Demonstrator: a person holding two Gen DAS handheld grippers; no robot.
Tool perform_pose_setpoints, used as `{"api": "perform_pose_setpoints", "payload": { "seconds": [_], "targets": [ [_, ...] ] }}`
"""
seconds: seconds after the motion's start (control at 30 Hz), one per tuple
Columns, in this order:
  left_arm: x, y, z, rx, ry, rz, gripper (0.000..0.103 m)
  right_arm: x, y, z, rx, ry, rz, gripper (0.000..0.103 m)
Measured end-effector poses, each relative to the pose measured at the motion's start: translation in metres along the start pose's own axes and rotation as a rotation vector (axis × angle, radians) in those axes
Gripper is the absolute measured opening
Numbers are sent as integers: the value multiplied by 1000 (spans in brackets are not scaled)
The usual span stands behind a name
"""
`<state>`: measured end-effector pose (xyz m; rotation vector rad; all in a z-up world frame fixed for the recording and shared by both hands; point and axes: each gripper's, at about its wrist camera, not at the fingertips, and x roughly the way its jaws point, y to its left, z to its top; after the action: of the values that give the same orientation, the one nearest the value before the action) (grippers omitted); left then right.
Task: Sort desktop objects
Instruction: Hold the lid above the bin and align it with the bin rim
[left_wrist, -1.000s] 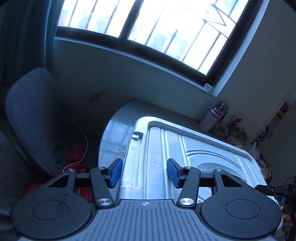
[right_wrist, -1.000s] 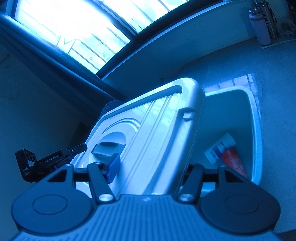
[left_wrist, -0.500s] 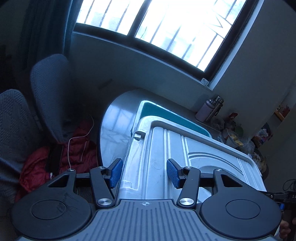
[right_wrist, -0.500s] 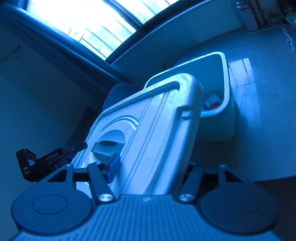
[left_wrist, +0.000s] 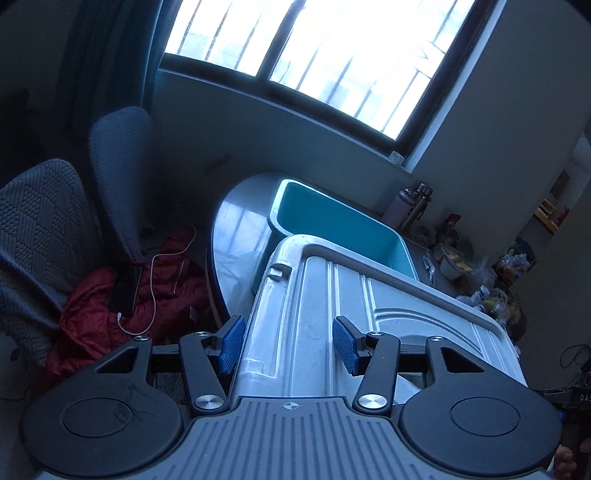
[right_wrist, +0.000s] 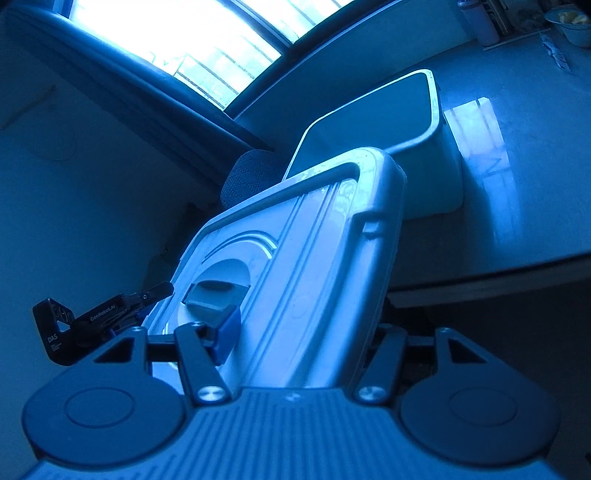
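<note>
I hold the ribbed grey plastic box lid (left_wrist: 369, 306) by its two ends, left gripper (left_wrist: 288, 345) and right gripper (right_wrist: 299, 332) fingers clamped on it, lid off the teal storage bin (left_wrist: 332, 218) at twelve o'clock on the table (right_wrist: 535, 184). Sorting looks barely begun. The left gripper's side reads "GenRoboLAI" and "DAS".

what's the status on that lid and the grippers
Left gripper and right gripper both clamped on lid. Lid off the bin, held tilted. Nothing in the way.
</note>
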<state>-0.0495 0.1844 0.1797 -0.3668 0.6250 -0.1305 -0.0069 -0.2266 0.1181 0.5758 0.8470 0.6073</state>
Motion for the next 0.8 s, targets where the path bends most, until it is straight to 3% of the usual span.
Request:
{"api": "perform_pose_setpoints", "payload": {
  "seconds": [0.37, 0.47, 0.8],
  "targets": [
    [-66, 10, -68, 27, 37, 18, 53, -34, 20, -88, 23, -14, -7, 59],
    [-85, 9, -83, 35, 37, 45, 53, -39, 14, -107, 59, -6, 41, 52],
    [-113, 20, -100, 27, 26, 68, 53, -50, 17, -132, 43, -5, 61, 49]
  ]
}}
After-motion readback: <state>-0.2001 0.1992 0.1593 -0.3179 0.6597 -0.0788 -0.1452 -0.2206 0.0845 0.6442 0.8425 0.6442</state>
